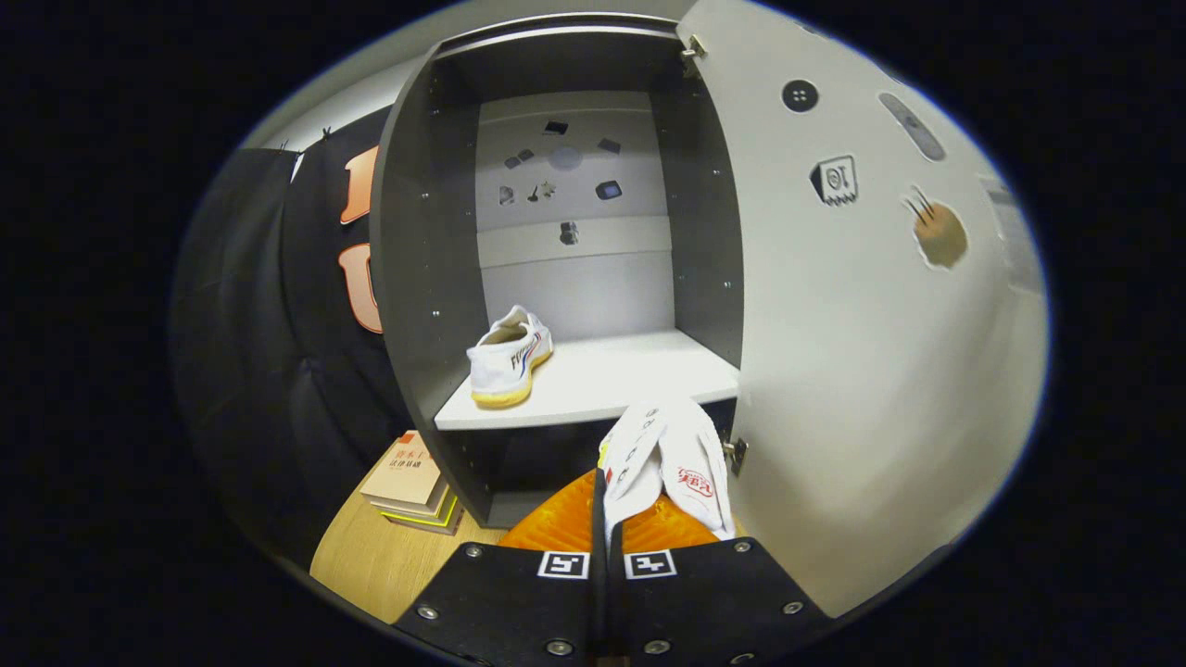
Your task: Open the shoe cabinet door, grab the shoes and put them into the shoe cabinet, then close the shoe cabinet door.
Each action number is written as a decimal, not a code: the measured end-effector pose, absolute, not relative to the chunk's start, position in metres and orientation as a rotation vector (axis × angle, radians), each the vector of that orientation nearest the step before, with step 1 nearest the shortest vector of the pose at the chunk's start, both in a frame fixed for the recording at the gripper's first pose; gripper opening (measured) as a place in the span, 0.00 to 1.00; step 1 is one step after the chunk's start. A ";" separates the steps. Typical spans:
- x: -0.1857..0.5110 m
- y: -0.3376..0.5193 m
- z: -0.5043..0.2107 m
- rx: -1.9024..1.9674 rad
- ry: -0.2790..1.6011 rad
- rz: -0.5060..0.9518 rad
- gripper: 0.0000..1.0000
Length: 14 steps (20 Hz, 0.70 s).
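One white shoe between pinched fingers

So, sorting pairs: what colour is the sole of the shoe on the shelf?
Yellow, under a white upper; the shoe shows best in the gripper view.

Tongs carry two square coded markers on flat, screw-studded plates.

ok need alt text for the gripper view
The gripper, shut on a white shoe, holds it before the open shoe cabinet. A second white shoe sits on the shelf; the door stands open alongside.
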<state>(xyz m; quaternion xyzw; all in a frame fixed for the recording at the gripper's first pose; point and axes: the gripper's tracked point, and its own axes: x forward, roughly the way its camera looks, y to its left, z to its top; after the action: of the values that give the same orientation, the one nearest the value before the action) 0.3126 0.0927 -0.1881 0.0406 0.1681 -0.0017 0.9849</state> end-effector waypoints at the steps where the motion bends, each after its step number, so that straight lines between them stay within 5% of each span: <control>1: 0.327 0.092 -0.181 0.072 0.333 0.006 0.00; 14: 0.536 0.103 -0.191 0.067 0.380 0.118 0.00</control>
<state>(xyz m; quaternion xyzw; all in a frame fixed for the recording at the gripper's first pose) 0.5363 0.1033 -0.1911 0.0332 0.1886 0.0586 0.9797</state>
